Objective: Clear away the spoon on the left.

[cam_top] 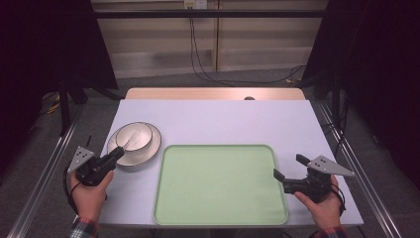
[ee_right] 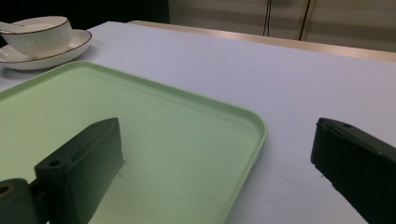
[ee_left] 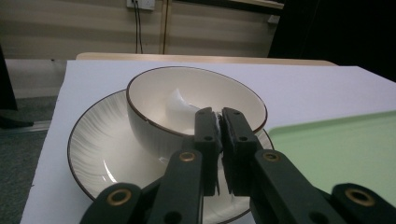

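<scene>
Left gripper (cam_top: 118, 151): black body of blocky moulded parts, with a grey three-cornered plate on top bearing small dark holes, and a thin black cable looping from its rear. Seen along its own length, each jaw is a flat-sided black bar with small screws near the tip; the linkage arms behind carry brass-coloured ringed pivots. Right gripper (cam_top: 289, 167): same black build, with a matching grey three-cornered plate, dotted with small holes, and a dark cable at the wrist. Its jaws are thick rectangular black blocks; one shows a small round hole on its upper face. A plaid cuff shows at each wrist of the person.
</scene>
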`<state>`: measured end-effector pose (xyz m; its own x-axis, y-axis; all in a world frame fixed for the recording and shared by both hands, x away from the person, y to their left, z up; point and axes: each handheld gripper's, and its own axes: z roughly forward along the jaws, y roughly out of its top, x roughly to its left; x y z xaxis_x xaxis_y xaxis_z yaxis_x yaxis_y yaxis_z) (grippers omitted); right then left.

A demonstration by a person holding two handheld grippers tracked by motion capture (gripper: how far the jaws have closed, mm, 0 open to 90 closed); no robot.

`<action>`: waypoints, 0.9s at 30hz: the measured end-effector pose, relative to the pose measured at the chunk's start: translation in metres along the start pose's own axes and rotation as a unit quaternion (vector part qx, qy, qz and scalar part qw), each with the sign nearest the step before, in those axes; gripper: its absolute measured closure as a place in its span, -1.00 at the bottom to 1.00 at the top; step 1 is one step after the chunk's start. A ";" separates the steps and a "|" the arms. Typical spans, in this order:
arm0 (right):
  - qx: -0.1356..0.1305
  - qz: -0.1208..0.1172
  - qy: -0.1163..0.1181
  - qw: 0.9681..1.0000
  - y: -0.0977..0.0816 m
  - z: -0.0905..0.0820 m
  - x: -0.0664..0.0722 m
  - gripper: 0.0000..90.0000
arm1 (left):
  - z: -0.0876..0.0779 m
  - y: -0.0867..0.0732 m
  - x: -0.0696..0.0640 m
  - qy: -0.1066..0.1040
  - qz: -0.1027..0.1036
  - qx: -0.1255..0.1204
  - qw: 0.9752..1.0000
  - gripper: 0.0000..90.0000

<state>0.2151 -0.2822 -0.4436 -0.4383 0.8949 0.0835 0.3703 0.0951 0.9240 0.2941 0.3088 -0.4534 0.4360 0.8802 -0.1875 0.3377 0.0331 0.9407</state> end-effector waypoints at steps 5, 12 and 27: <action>-0.003 0.000 -0.001 1.000 0.000 0.000 -0.001 -0.96 | 0.002 0.010 0.002 0.000 -0.005 0.000 1.000 0.90; -0.005 0.004 0.000 1.000 0.001 0.000 -0.002 -0.96 | 0.012 0.026 0.007 0.005 -0.020 -0.012 1.000 0.89; -0.008 0.013 0.003 1.000 0.001 0.000 -0.003 -0.97 | 0.044 0.048 0.016 0.026 -0.043 -0.049 0.998 0.86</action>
<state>0.2164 -0.2848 -0.4430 -0.4332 0.8947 0.1092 0.3687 0.0654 0.9272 0.3541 0.3037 -0.4239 0.3643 0.8953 -0.2563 0.2879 0.1535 0.9453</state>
